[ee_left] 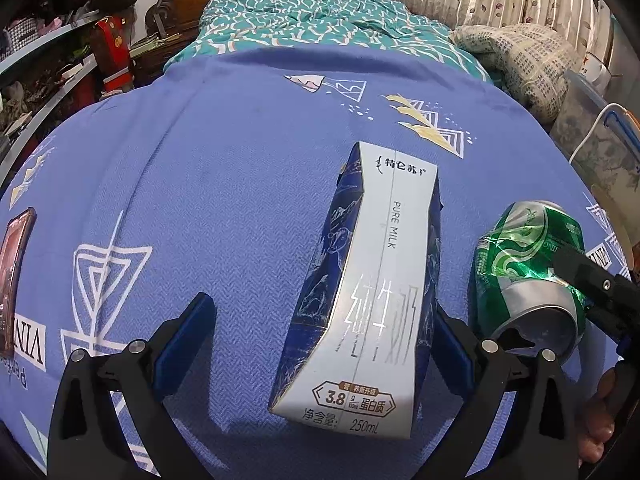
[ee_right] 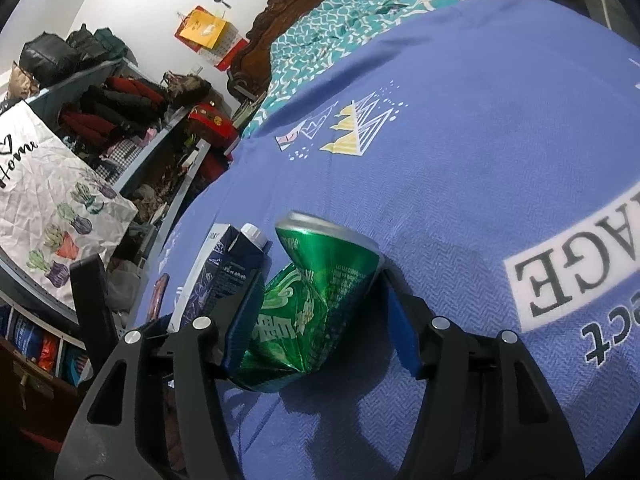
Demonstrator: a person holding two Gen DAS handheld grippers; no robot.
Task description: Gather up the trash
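Observation:
A white and dark blue milk carton [ee_left: 368,292] lies on the blue bedsheet [ee_left: 224,184]. My left gripper [ee_left: 320,340] is open around it, with the carton close to the right finger and a wide gap on the left. A crushed green can [ee_left: 528,276] lies just right of the carton. In the right wrist view my right gripper [ee_right: 320,312] straddles the green can [ee_right: 316,304], jaws open; its left pad touches the can, and the right pad stands apart. The carton [ee_right: 224,276] shows left of it.
A phone [ee_left: 14,280] lies on the sheet at the far left. A teal quilt [ee_left: 316,20] and pillow [ee_left: 520,64] lie at the head of the bed. Cluttered shelves [ee_right: 132,148] and a white printed bag [ee_right: 52,200] stand beside the bed.

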